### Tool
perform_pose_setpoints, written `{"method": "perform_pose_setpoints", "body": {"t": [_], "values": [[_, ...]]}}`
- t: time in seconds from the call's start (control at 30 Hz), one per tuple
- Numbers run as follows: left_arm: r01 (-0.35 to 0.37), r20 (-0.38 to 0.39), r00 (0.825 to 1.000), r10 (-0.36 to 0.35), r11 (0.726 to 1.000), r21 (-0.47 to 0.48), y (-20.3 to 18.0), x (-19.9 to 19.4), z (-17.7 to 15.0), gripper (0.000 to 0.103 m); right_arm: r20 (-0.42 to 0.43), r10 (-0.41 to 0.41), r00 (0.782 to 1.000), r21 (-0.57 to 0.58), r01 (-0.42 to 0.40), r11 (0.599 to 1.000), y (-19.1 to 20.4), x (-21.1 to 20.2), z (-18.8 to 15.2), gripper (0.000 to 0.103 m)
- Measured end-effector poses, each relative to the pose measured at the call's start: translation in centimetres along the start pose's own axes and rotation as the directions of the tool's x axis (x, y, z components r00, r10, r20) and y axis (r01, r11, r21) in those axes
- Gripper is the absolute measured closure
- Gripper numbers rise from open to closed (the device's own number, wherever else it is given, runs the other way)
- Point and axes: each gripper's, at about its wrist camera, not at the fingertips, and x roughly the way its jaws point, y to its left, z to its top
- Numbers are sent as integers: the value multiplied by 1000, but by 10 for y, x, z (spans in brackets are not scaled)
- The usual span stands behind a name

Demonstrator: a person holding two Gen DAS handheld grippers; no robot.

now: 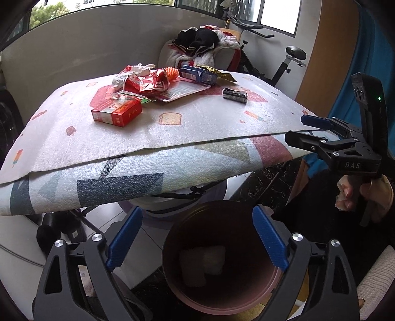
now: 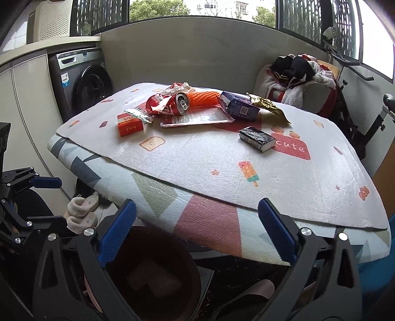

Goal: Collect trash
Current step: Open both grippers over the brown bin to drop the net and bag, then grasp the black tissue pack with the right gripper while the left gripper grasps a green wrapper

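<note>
A table (image 2: pixel 246 172) covered by a printed mat is seen, with trash gathered toward its far side. A dark bin (image 1: pixel 219 259) with pale items inside is positioned on the floor below the near edge. On the mat, a flat plastic tray (image 2: pixel 197 119), a blue carton (image 2: pixel 238 105), a crushed red can (image 2: pixel 172 103), an orange box (image 2: pixel 129 124) and a black packet (image 2: pixel 256 138) are noted. The left gripper (image 1: pixel 197 243) and right gripper (image 2: pixel 195 230) are both held spread apart, nothing grasped.

Daylit windows (image 2: pixel 202 8); washing machine (image 2: pixel 81 81) left; floor apparently dark.
</note>
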Motion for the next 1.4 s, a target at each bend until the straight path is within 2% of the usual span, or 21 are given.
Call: {"method": "perform_pose_setpoints", "body": {"t": [0.5,0.7,0.87,1.0,1.13,1.27,1.4], "values": [[-45,36,998,48,996,-79,16,-8,2,10,6,-13,1000,21,12,1000,-3,-1,1,6],[-57,40,997,62,992,-113,23,-9,1,10,-15,-44,999,62,45,997,-12,2,4,6],[-66,40,997,71,989,-131,25,-8,2,10,-39,-36,999,99,40,994,-29,6,17,6],[-70,33,997,76,987,-144,27,-5,4,10,-71,-88,994,49,92,995,-48,21,44,6],[-76,21,997,80,984,-163,31,1,6,10,-153,-80,985,10,82,997,-71,55,75,6],[-74,4,997,76,980,-186,36,7,8,10,-160,-111,981,-70,101,992,-89,89,99,6],[-74,2,997,76,975,-209,41,11,11,10,-173,-80,982,-89,66,994,-105,122,116,7]]}}
